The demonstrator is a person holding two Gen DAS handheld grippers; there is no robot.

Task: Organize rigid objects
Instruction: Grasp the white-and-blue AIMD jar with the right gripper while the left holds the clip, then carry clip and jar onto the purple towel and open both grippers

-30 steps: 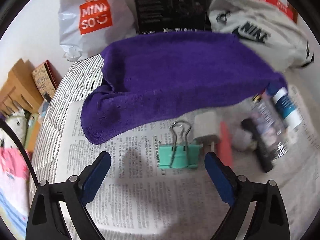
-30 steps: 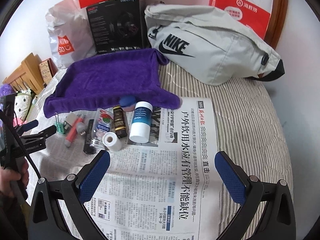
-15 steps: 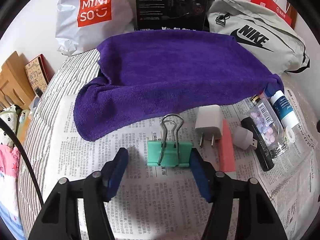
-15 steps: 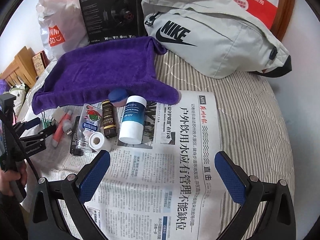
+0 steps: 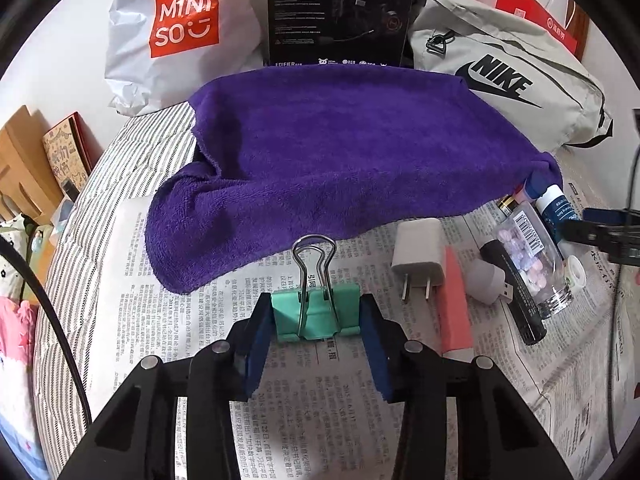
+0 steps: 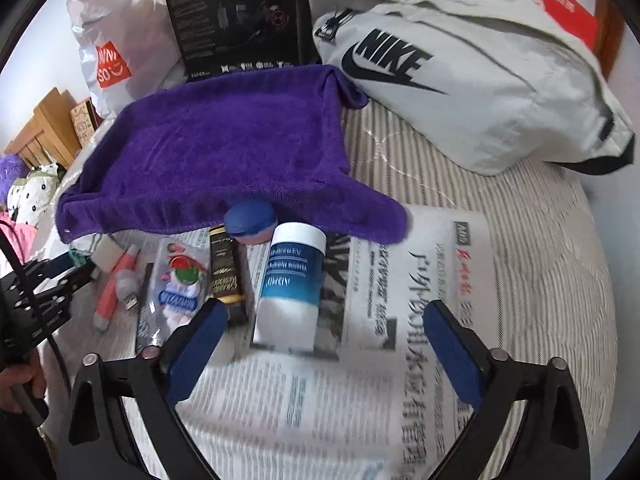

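Observation:
My left gripper (image 5: 316, 316) is shut on a green binder clip (image 5: 316, 312) that lies on the newspaper (image 5: 180, 320), one pad on each side of it. To its right lie a white charger (image 5: 420, 252), a pink bar (image 5: 456, 304), a small USB plug (image 5: 486, 280), a black tube (image 5: 516, 292) and a clear bottle (image 5: 532, 248). My right gripper (image 6: 320, 340) is open just in front of a white and blue bottle (image 6: 290, 284) lying on the newspaper. A black and gold tube (image 6: 225, 268) and a blue-capped jar (image 6: 250, 220) lie beside it.
A purple towel (image 5: 340, 160) covers the area behind the objects. Behind it stand a Miniso bag (image 5: 176, 32), a black box (image 5: 340, 12) and a grey Nike bag (image 6: 460, 80). A striped bed sheet (image 6: 540, 240) lies under the newspaper. Wooden items (image 5: 24, 160) are at far left.
My left gripper moved forward and closed onto the green binder clip. My right gripper moved forward toward the white and blue bottle, staying open.

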